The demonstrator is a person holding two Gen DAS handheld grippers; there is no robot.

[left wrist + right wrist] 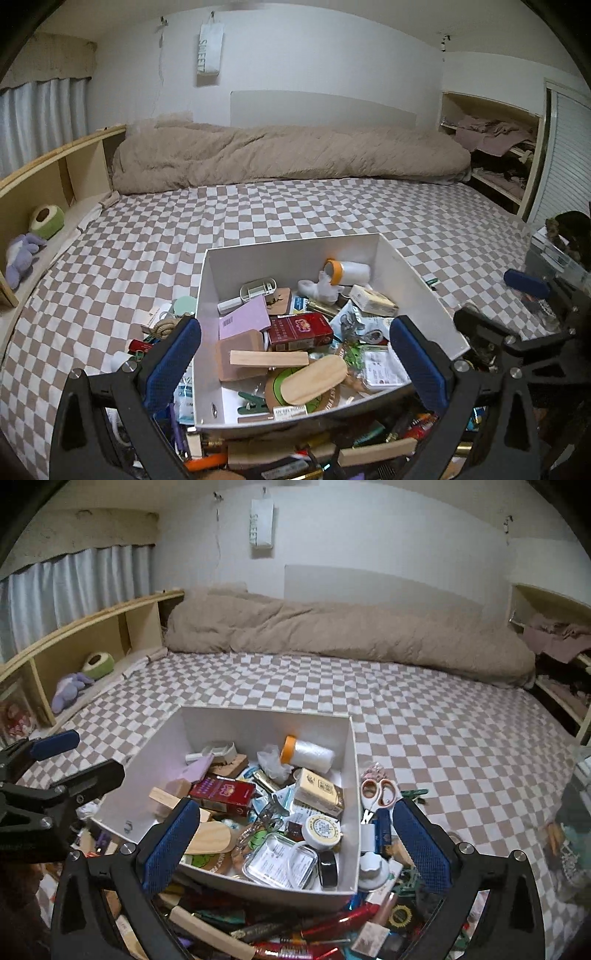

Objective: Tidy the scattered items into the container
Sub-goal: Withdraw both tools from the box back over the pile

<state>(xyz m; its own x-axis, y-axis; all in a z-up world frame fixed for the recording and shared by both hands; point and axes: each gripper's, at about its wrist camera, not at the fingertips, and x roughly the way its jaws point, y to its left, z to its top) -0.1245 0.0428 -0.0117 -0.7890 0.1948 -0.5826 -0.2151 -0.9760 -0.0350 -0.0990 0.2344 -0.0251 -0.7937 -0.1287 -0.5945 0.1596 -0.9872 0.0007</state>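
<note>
A white open box (295, 245) stands on the checkered bed, filled with small items: a red carton (301, 330), a wooden block (269, 358), an oval wooden piece (314, 380) and an orange-capped roll (347, 272). My left gripper (295, 365) hovers open over the box's near end, holding nothing. My right gripper (295, 845) also hangs open and empty above the same box (258, 720). Orange-handled scissors (376, 792) lie just outside its right wall. A heap of loose items (295, 934) lies in front of the box. Each gripper shows at the edge of the other's view.
A beige duvet (288, 155) lies along the far side of the bed. A wooden shelf (92, 635) with plush toys runs along the left. An open cupboard (491, 147) with clothes is at the far right. More clutter (159, 317) lies left of the box.
</note>
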